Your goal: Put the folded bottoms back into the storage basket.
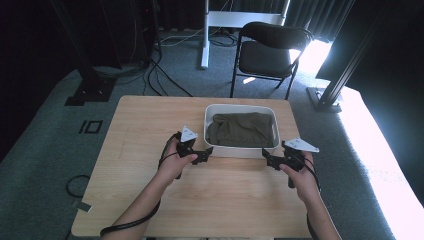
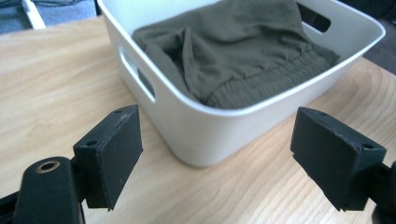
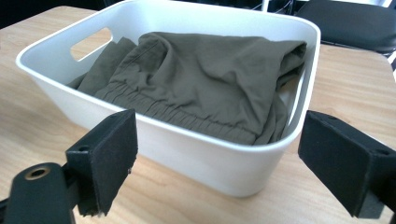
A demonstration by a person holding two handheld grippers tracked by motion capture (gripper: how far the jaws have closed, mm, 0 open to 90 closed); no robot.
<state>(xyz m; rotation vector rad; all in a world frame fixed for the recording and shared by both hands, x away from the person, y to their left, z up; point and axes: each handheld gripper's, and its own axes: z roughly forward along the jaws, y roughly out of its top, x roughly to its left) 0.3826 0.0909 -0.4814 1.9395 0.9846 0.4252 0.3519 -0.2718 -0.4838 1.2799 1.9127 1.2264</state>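
Olive garment (image 3: 205, 74) in white bin (image 3: 196, 149), tongs (image 3: 219, 172) agape

I find no words, brand names or numbers that I can read anywhere here. The one sign-like thing is a black square outline marked on the grey floor (image 1: 45, 150) left of my table (image 1: 150, 120), the floor mark (image 1: 91, 126), and it carries no letters I can make out.

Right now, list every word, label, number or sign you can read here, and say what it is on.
No readable text anywhere: the white bin, the olive garment inside it and the wooden table are all unmarked. A black square outline on the carpet carries no letters.
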